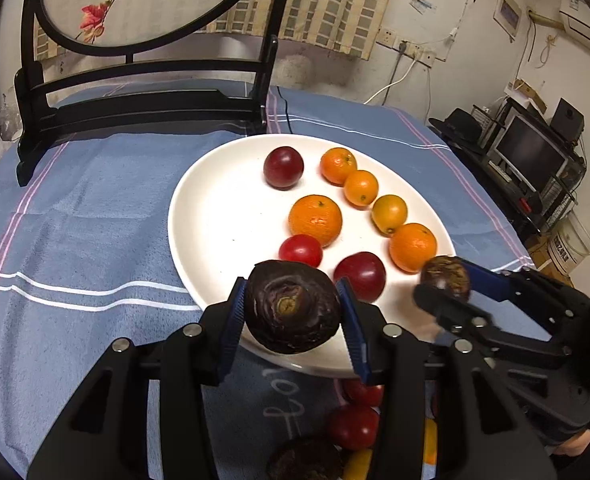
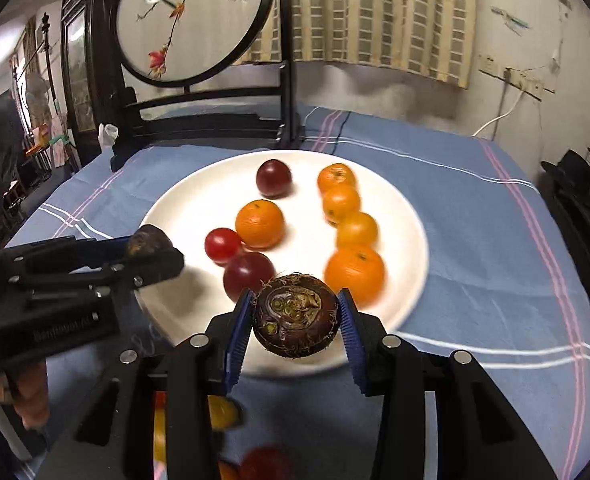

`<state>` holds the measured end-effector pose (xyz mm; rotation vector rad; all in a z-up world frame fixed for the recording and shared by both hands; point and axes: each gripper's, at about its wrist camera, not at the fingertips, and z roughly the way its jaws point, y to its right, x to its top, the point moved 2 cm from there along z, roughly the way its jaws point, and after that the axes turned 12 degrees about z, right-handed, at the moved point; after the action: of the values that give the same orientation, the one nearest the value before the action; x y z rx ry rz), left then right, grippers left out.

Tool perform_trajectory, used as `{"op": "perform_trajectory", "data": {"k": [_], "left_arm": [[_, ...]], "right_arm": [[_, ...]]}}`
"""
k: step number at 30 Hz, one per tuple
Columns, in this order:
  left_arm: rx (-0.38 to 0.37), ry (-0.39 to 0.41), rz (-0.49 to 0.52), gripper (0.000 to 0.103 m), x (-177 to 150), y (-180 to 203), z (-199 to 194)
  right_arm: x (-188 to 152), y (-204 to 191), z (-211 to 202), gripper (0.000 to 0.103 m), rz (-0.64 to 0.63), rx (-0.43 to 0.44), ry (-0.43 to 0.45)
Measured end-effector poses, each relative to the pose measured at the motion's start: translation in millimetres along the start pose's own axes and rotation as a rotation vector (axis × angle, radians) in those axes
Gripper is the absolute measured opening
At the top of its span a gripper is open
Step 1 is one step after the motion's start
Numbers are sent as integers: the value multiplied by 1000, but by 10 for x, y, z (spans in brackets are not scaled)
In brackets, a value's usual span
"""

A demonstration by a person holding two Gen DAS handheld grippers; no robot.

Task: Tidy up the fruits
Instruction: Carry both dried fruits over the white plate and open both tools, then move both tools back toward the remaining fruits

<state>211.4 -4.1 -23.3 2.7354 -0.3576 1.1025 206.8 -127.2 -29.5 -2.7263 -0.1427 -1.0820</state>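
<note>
My left gripper [image 1: 291,294] is shut on a dark brown water chestnut [image 1: 293,308], held over the near rim of the white plate [image 1: 223,208]. My right gripper [image 2: 295,302] is shut on a second, hairy chestnut [image 2: 295,318], also above the near rim of the plate [image 2: 199,200]. Each gripper shows in the other's view: the right gripper [image 1: 447,282] at the plate's right edge, the left gripper [image 2: 151,250] at its left edge. On the plate lie several oranges [image 1: 315,220], two dark red plums [image 1: 283,167] and a red tomato [image 1: 300,250].
Loose fruit lies on the blue checked cloth [image 1: 95,220] under the grippers: red tomatoes [image 1: 353,426], another chestnut [image 1: 305,460], a yellow fruit [image 2: 221,412]. A black stand with a round embroidered screen [image 2: 191,20] rises behind the plate. A hand [image 2: 31,400] grips the left tool.
</note>
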Motion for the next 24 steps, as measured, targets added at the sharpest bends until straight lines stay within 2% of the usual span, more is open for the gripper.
{"op": "perform_trajectory", "data": {"k": [1,2,3,6,12,18,21,24], "left_arm": [[0,-2,-8,46,4,-9,9],[3,-3,-23,49,-4,-32,22],[6,1,-29,54,-3,-46,17],[21,23,-28,60,6,-66,-34],[32,29,-14,63,-45,-32,-154],[43,45,11,69,-131,34,-322],[41,39,21,70,-243,58,-417],[50,41,32,76,-378,64,-535]], "right_arm": [[8,9,22,46,11,0,-2],[13,43,25,55,37,-4,5],[13,77,1,57,58,0,14],[-18,136,-81,57,77,18,13],[-204,309,-336,59,118,46,14],[-456,404,-509,60,92,37,3],[-554,414,-531,60,84,39,-20],[-635,364,-589,60,45,59,-32]]}}
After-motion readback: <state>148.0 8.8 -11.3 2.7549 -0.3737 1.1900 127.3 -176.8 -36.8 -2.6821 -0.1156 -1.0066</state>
